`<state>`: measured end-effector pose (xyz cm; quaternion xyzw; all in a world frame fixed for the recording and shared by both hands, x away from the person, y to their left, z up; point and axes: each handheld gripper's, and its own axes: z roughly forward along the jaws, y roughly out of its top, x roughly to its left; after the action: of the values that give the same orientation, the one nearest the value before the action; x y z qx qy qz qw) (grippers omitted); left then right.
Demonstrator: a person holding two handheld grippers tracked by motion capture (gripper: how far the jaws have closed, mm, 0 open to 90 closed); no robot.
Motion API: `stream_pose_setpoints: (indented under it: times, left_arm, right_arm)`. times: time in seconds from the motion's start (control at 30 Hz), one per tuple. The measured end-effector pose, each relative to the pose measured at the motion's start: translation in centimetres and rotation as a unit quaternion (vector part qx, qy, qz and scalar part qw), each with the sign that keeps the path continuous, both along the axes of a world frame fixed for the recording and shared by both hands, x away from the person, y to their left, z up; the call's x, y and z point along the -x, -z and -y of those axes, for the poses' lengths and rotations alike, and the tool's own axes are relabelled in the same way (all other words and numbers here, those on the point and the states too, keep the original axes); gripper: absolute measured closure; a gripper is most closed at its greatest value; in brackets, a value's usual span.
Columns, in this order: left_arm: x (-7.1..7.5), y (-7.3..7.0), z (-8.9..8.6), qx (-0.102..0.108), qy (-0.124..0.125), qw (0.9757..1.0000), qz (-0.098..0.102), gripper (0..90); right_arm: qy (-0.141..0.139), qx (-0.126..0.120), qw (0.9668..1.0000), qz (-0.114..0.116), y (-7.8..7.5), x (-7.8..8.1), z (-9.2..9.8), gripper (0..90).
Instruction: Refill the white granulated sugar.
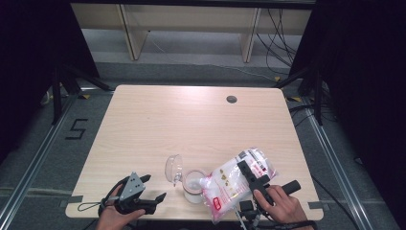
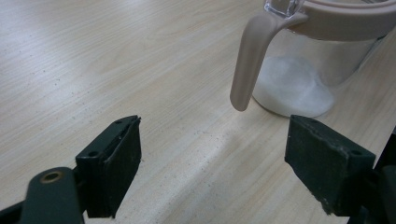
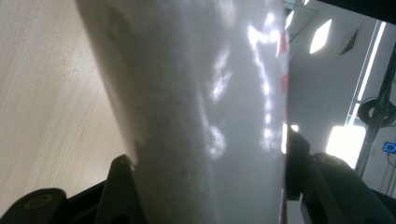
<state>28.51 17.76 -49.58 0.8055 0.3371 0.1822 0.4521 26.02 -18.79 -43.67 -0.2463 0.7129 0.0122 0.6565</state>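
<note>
Bag (image 1: 234, 184) of white grains sits at the lower right of the high view, tilted with its corner over the clear jar (image 1: 194, 187), clamped between the right gripper's (image 1: 250, 175) fingers. Jar holds a low white heap, its lid (image 1: 173, 168) flipped open. At lower left, the left gripper (image 1: 151, 188) rests on the tabletop (image 1: 191, 120), fingers apart and empty.

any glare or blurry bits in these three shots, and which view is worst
Right gripper view is worst: the bag sits so close that it is soft, with white glare patches down its film and bright ceiling lights behind. Left gripper view: the jar is fairly sharp, and the table washes out toward the far edge. High view: even light on the table, dark surroundings, low detail.
</note>
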Motion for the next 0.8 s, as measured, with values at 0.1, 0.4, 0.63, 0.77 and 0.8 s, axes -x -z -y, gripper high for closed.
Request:
stream_pose_setpoints:
  times: [0.1, 0.4, 0.63, 0.77, 0.8]
  left_arm:
    - [0.00, 0.00, 0.01, 0.000, 0.000, 1.0000, 0.000, 18.4]
    - [0.01, -0.01, 0.01, 0.001, -0.001, 1.0000, 0.001, 18.4]
    - [0.01, -0.06, -0.04, -0.003, 0.001, 1.0000, -0.002, 18.5]
    - [0.01, 0.02, 0.04, 0.002, -0.004, 1.0000, 0.002, 18.5]
    - [0.01, -0.05, -0.03, -0.001, -0.001, 1.0000, -0.003, 18.4]
  right_arm:
    - [0.000, 0.000, 1.0000, 0.000, 0.00, 0.00, 0.00, 52.2]
    - [0.015, -0.011, 0.9998, -0.008, 0.11, 0.21, 0.08, 52.3]
    - [0.014, -0.014, 0.9998, -0.007, 0.15, 0.20, 0.08, 52.4]
    - [0.010, -0.017, 0.9998, -0.005, 0.21, 0.16, 0.11, 52.5]
    - [0.010, -0.017, 0.9998, -0.005, 0.21, 0.16, 0.12, 52.5]
